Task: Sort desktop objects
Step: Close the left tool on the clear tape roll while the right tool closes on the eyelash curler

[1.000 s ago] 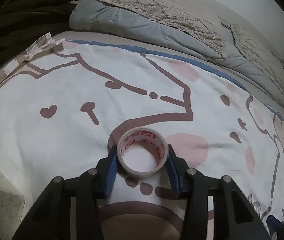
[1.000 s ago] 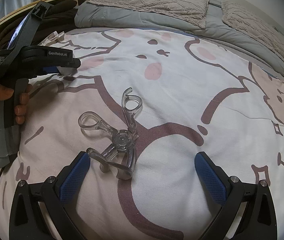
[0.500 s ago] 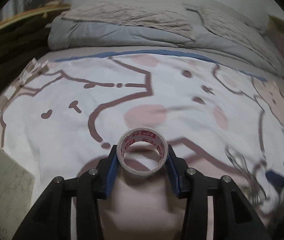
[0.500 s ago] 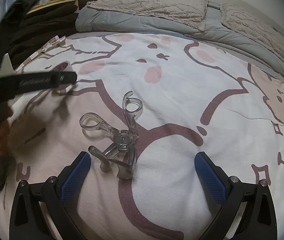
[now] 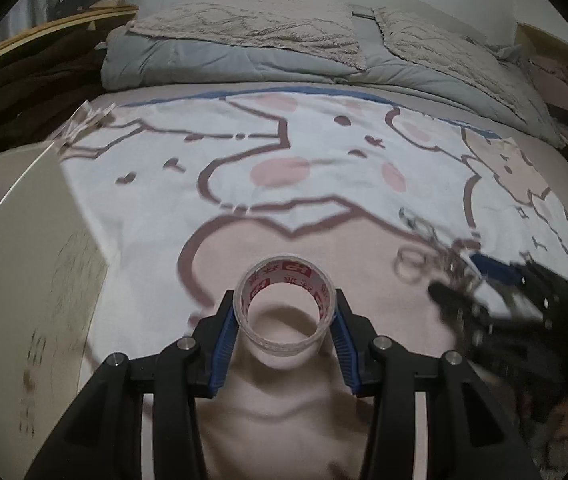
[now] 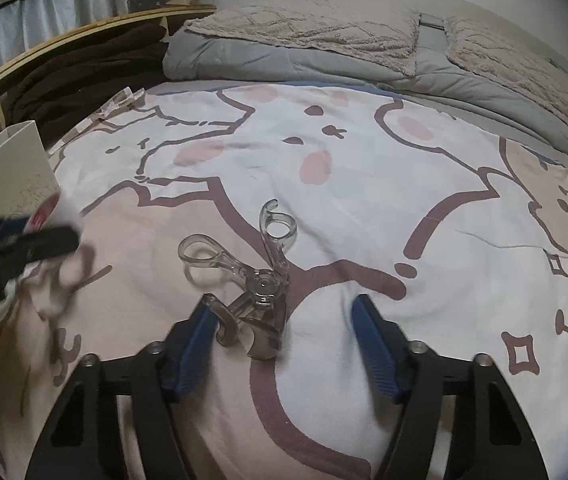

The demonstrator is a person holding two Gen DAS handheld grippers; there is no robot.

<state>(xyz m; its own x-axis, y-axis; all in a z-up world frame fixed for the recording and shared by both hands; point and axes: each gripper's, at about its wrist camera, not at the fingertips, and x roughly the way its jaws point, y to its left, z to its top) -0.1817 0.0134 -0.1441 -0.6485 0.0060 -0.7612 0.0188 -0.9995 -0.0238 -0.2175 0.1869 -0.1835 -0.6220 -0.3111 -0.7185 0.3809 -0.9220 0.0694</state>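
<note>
Tape roll (image 5: 286, 304), light and stiff, is clamped across its outer rim by the left gripper (image 5: 286, 322) above the bedspread (image 5: 324, 184). The eyelash curler (image 6: 250, 280), thin, slippery and light, lies near the half-open, empty right gripper (image 6: 284, 344); its hinge is judged the best hold.

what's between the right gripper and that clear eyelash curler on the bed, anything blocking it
Nothing visible. The right gripper is open right over the eyelash curler; its left pad is already against the curler's head, with only bare bedspread around. The tape roll sits apart in the left gripper.
</note>
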